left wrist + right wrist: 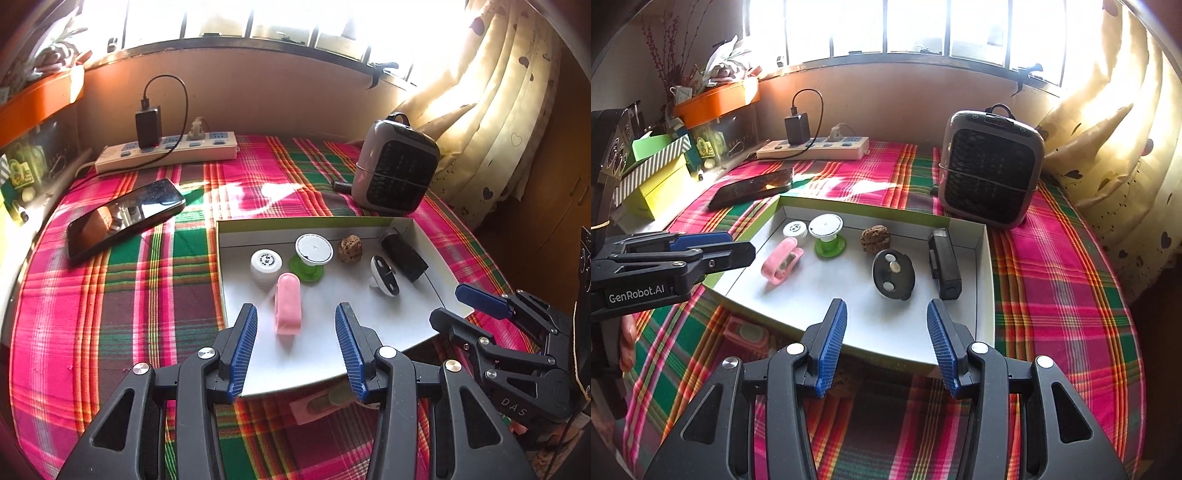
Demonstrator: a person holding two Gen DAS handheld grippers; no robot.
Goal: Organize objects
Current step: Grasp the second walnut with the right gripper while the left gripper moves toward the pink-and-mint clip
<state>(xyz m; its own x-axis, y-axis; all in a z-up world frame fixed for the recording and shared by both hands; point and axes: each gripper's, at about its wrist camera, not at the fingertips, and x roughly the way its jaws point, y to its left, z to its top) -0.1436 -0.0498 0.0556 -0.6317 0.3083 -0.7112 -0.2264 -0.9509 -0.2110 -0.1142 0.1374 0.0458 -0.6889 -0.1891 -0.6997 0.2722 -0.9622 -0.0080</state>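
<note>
A shallow white tray (369, 222) lies on the plaid cloth. In it are a pink clip (288, 308), a white round cap (266, 264), a white disc on a green base (312, 254), a brown knobbly lump (350, 250), a black-and-white oval piece (384, 275) and a black block (402, 254). My left gripper (296, 307) hovers open over the tray's near left part, just short of the pink clip (781, 260), with nothing between its fingers. My right gripper (885, 307) stands open and empty over the tray's near edge (886, 349). Each gripper also appears in the other view: left gripper (740, 245), right gripper (448, 304).
A small pink packet (325, 402) lies on the cloth, partly under the tray's near edge. Behind the tray are a dark phone (125, 218), a power strip (166, 151) with a charger, and a small grey heater (395, 166). Boxes (657, 177) stack at the left; a curtain (1108, 147) hangs at the right.
</note>
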